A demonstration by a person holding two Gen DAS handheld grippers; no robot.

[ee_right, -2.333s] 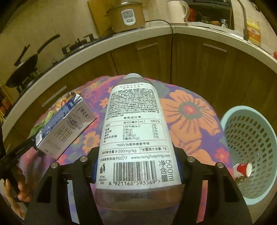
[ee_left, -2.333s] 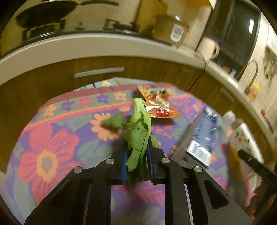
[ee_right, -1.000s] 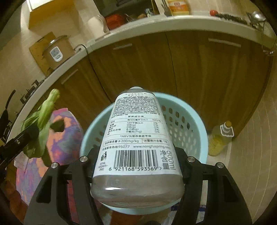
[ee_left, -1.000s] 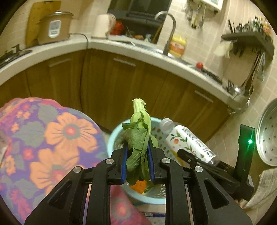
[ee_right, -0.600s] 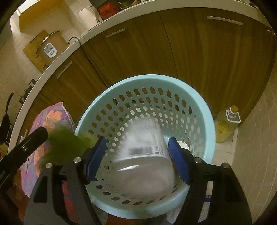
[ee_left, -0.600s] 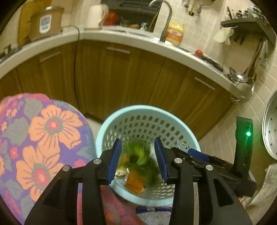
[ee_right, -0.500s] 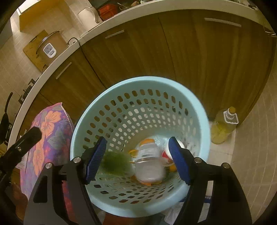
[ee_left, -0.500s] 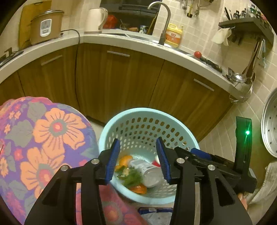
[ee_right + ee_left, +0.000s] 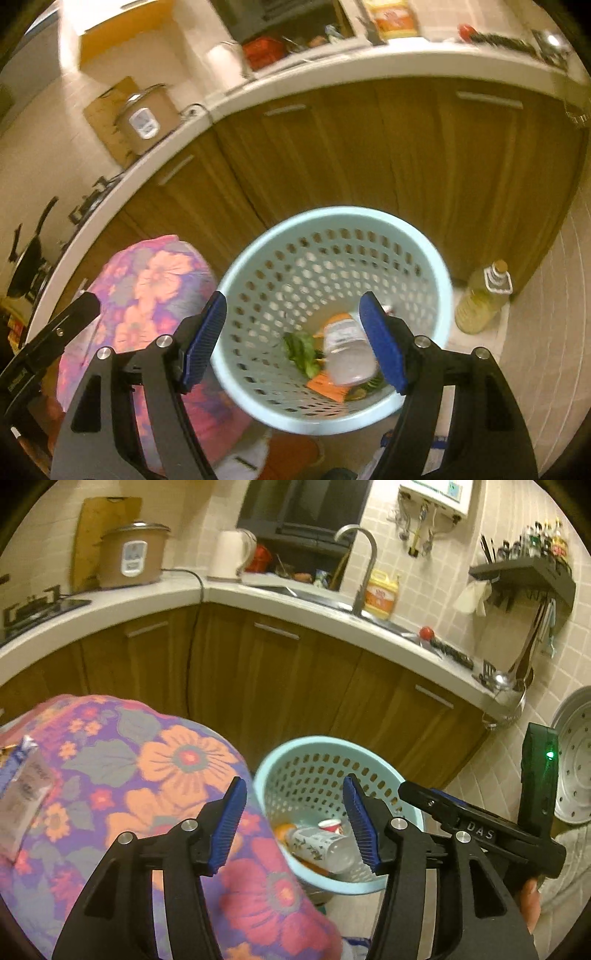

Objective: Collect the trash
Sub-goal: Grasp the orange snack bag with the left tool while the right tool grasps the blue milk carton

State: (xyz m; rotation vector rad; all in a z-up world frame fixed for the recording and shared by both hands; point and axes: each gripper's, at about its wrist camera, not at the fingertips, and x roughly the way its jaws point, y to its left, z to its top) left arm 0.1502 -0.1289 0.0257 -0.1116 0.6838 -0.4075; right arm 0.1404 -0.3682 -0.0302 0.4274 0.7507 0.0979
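While both pairs of blue-padded fingers stand wide apart with nothing between them, the left gripper (image 9: 293, 823) hangs over the near rim of the pale blue perforated plastic basket (image 9: 295, 753), and the right gripper (image 9: 291, 339) hangs above the same basket's (image 9: 441, 295) open mouth. Between and below the left fingers lies the clear plastic bottle with a printed label (image 9: 319, 845), on its side at the basket's bottom, touching a small red-and-white paper cup (image 9: 330, 825) just beyond it and orange scraps (image 9: 284, 829) toward the left finger. From the right wrist the bottle (image 9: 345, 350) sits beside the right finger, with the green leafy vegetable piece (image 9: 303, 349) just left of it and an orange wrapper (image 9: 327, 386) under both.

Left of the left fingers, the flower-patterned purple tablecloth (image 9: 122, 771) curves up against the basket's near wall; a white-and-blue carton (image 9: 22, 794) lies far out at its left edge. Beyond the basket, brown wooden cabinet doors (image 9: 280, 686) stand close behind its far rim. Right of the right fingers, a yellow oil bottle (image 9: 482, 299) stands on the tiled floor (image 9: 543, 332), apart from the basket wall.
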